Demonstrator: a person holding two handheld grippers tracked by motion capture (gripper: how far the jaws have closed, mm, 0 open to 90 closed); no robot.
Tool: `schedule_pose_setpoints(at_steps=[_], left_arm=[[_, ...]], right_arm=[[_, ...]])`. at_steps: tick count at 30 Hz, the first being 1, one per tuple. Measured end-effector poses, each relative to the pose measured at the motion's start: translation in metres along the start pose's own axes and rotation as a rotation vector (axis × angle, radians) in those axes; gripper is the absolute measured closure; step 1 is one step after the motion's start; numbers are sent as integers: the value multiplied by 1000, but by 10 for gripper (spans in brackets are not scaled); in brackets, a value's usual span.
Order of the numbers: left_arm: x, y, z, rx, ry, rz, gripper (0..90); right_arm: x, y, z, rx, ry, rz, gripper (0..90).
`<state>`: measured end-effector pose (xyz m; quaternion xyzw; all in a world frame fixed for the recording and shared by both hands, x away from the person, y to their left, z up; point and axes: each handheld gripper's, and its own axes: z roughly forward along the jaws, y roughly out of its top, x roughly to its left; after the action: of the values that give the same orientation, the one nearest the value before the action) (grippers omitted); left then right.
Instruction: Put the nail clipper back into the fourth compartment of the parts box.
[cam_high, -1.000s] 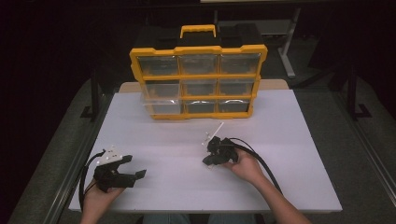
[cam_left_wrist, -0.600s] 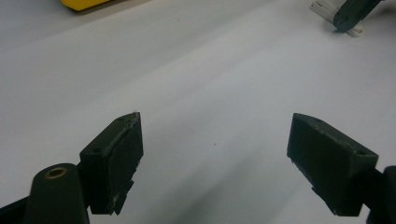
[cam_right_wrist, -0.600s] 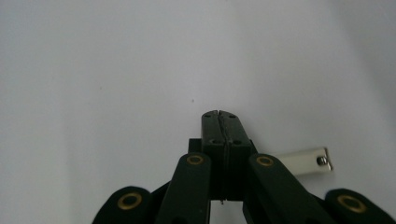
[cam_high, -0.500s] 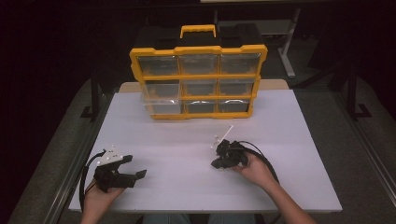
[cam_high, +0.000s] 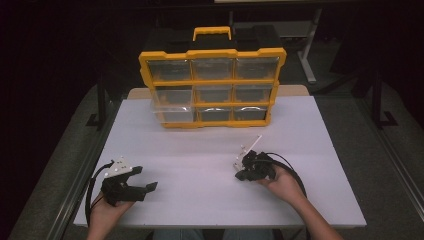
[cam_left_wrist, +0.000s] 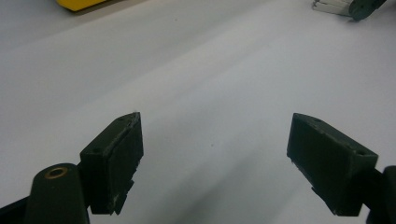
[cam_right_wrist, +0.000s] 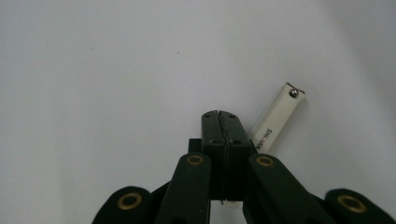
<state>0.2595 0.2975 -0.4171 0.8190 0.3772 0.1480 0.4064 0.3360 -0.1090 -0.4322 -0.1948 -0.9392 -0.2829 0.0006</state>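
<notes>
My right gripper (cam_high: 244, 159) sits at the table's front right, shut on a thin white strip (cam_high: 254, 141) that sticks out up and to the right of it. In the right gripper view the jaws (cam_right_wrist: 219, 114) are pressed together, and the white strip (cam_right_wrist: 276, 119), with printed letters and a small metal rivet at its end, slants out past them. My left gripper (cam_high: 145, 178) rests at the front left, open, with only bare table between its jaws (cam_left_wrist: 215, 149).
A yellow organizer case (cam_high: 212, 87) with clear-lidded compartments and a handle stands upright at the back of the white table (cam_high: 200, 145). Its corner (cam_left_wrist: 77, 3) shows in the left gripper view. Dark floor surrounds the table.
My right gripper has drifted to the right and slightly toward the front edge, carrying the white strip. The left gripper has stayed where it was.
</notes>
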Motion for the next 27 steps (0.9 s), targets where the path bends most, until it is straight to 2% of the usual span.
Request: schedule_pose_setpoints(at_steps=[2, 11, 15, 16, 17, 18, 19, 22, 27], left_arm=[[1, 0, 0, 10, 2, 15, 187], [0, 0, 1, -1, 1, 7, 188], [0, 0, 1, -1, 1, 8, 189], [0, 0, 1, 0, 1, 8, 189], [0, 0, 1, 0, 1, 8, 190], [0, 0, 1, -1, 1, 6, 190], [0, 0, 0, -1, 0, 5, 190], [-1, 1, 0, 3, 0, 6, 190], [0, 1, -1, 6, 0, 5, 190]], right_arm=[[-2, -4, -3, 0, -7, 11, 886], [-6, -12, -7, 9, -24, 37, 885], [-6, -10, -13, -27, -17, 48, 868], [-7, -10, -16, -45, -22, 39, 854], [-7, -9, -19, -53, -21, 60, 830], [-7, -9, -19, -53, -21, 60, 830], [-9, -7, -25, -67, -32, 87, 780], [-13, -5, -31, -90, -43, 127, 714], [-17, -3, -32, -101, -54, 171, 621]])
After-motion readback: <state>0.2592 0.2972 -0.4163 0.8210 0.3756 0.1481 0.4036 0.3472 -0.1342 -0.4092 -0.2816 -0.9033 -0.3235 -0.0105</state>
